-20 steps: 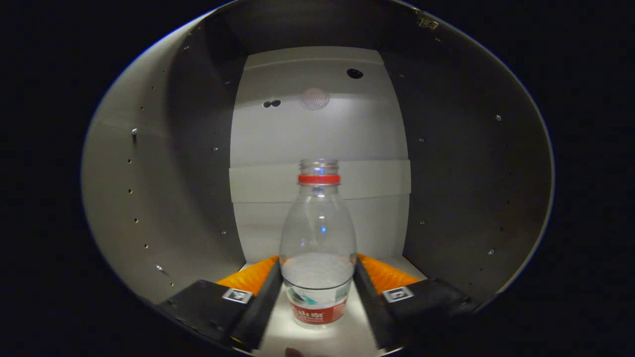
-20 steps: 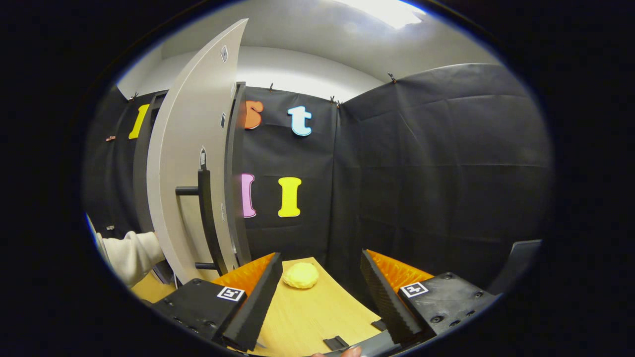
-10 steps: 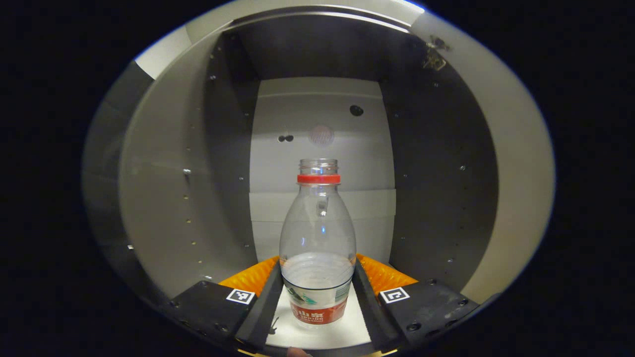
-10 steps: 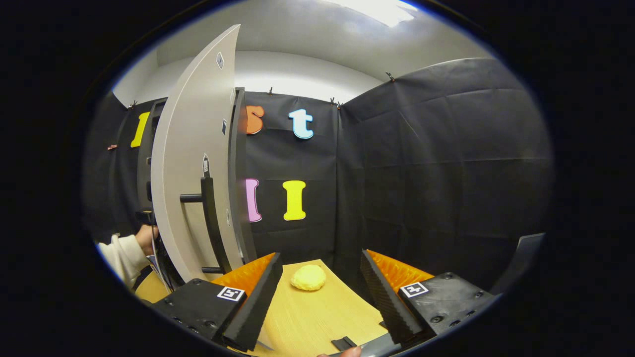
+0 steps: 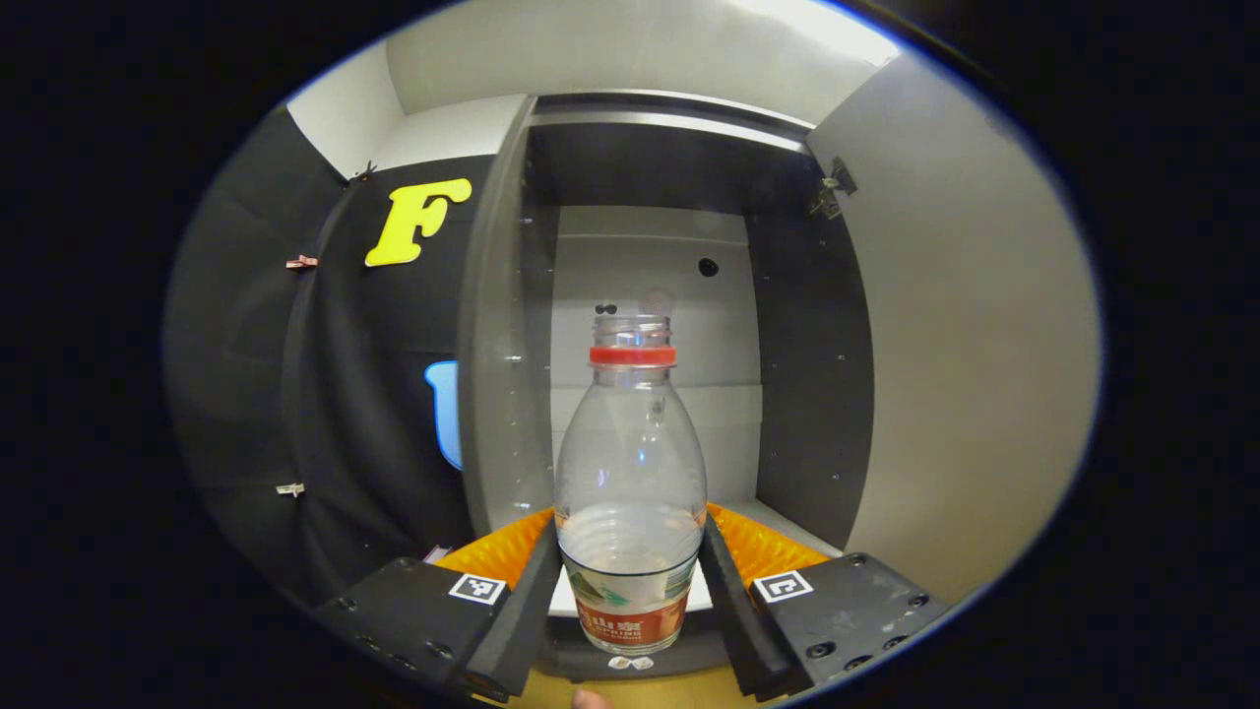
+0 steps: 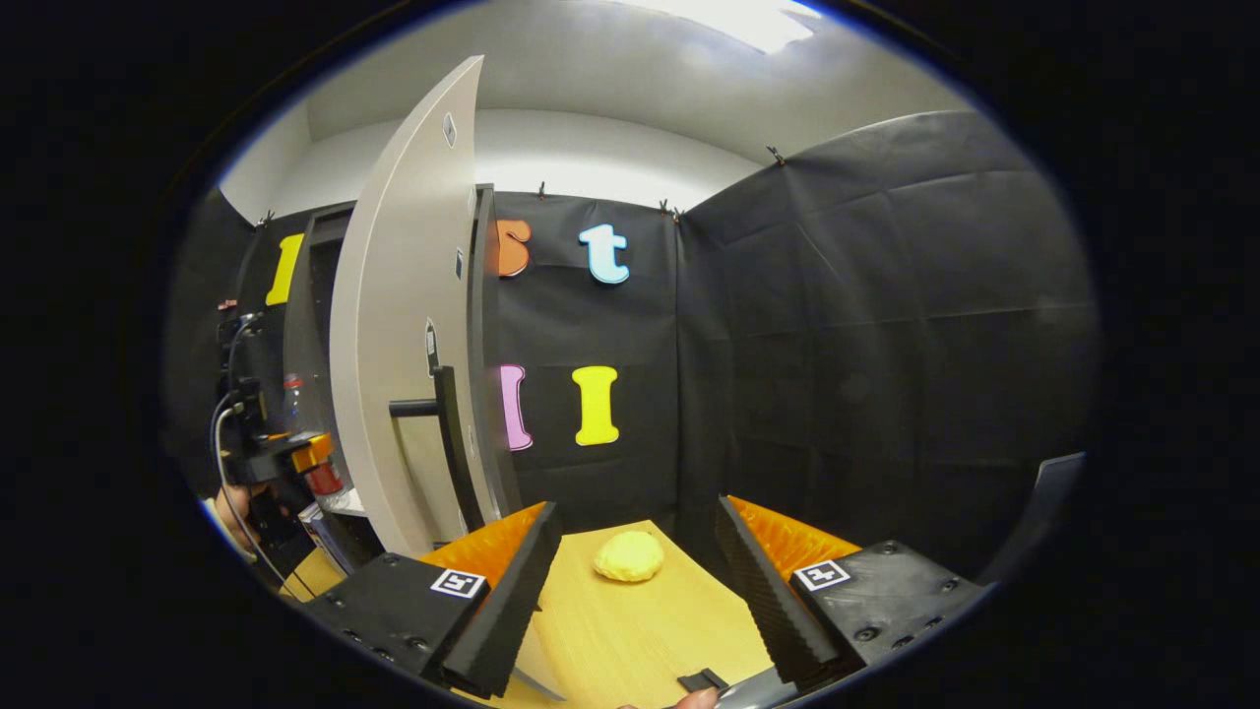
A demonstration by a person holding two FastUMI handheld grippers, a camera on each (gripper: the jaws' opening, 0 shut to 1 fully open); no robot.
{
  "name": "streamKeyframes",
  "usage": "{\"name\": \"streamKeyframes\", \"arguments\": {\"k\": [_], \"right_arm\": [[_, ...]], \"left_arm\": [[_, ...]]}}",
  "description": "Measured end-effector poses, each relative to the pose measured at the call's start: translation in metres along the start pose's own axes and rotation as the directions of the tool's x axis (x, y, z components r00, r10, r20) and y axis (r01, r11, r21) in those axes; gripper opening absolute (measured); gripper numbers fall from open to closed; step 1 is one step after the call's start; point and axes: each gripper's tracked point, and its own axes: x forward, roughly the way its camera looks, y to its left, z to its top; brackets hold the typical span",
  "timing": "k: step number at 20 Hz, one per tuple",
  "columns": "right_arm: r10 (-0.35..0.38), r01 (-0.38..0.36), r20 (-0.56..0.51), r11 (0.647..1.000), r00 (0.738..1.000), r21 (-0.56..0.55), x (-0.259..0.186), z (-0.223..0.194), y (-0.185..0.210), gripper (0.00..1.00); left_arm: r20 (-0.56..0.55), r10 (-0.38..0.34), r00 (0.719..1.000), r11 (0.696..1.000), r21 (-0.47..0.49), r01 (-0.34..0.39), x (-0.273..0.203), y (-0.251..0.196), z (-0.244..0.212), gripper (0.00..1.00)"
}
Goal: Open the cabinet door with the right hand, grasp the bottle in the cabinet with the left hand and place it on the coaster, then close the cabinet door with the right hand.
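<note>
Left gripper (image 5: 630,581) jaws clamp bottle (image 5: 630,492) upright between them, cabinet (image 5: 689,295) ahead. Right gripper (image 6: 640,581) jaws wide, empty; door (image 6: 409,325) left.

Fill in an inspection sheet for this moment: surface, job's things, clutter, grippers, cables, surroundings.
Surface: wooden table, mostly bare.
Job's things: clear bottle, uncapped with a red neck ring, upright in front of the cabinet opening; cabinet door stands open, dark bar handle free; coaster: not identified.
Clutter: yellow lump on the table; small black clip at the near edge.
Grippers: left gripper shut on the bottle; right gripper open, holding nothing.
Cables: a dark cable by the left gripper.
Surroundings: black cloth booth wall, white ceiling.
</note>
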Motion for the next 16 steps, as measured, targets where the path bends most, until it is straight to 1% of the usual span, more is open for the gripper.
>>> {"name": "streamKeyframes", "arguments": {"k": [3,6,11,14,16], "right_arm": [[-0.003,0.003,0.007,1.000,1.000,-0.008,-0.001,0.001,0.003,0.98],[-0.010,0.011,0.021,1.000,1.000,-0.010,0.000,0.005,0.006,0.98],[-0.035,0.037,0.048,0.999,0.998,-0.030,0.002,0.011,0.005,0.98],[-0.053,0.054,0.053,0.998,0.997,-0.020,0.003,0.013,0.001,0.98],[-0.068,0.069,0.060,0.998,0.996,-0.013,0.002,0.015,-0.002,0.98]], "left_arm": [[0.000,0.005,1.000,1.000,0.003,-0.005,-0.035,0.017,-0.018,0.76],[-0.032,0.006,0.999,1.000,-0.004,-0.007,-0.064,0.032,-0.049,0.76],[-0.052,0.019,0.998,0.999,-0.032,-0.021,-0.105,0.061,-0.106,0.76],[-0.067,0.004,0.998,0.999,-0.033,-0.007,-0.125,0.070,-0.147,0.77],[-0.059,-0.031,0.998,0.999,-0.036,0.029,-0.141,0.070,-0.171,0.77]]}}
